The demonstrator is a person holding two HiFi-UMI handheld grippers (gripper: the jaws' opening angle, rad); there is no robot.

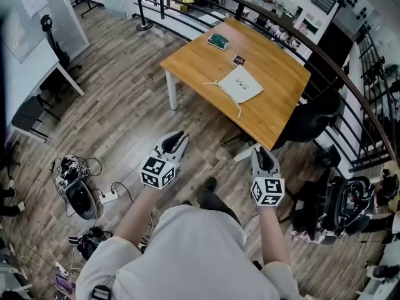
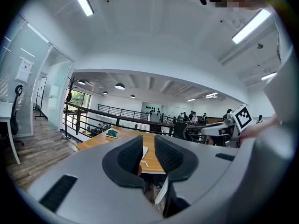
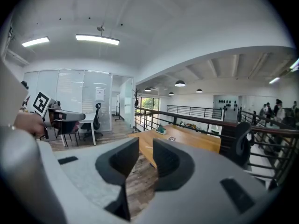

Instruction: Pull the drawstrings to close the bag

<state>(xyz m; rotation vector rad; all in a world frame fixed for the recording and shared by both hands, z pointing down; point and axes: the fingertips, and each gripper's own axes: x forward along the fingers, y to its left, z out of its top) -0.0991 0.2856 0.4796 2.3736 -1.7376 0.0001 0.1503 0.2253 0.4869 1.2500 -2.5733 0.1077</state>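
White shirt (image 1: pixel 187 249); grey left claw (image 1: pixel 177 139), right claw (image 1: pixel 263 155); square-marked cubes (image 1: pixel 157 171)

White bag (image 1: pixel 242 85) with loose drawstrings (image 1: pixel 237 105) on the wooden table (image 1: pixel 200 58)

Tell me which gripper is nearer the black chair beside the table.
Right. The right gripper hangs just left of the black chair; the left gripper is much farther left.

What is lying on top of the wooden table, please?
On the wooden table lie a white drawstring bag with its cords trailing out, a green object and a small dark square card. The bag's cloth hides whatever may be inside it.
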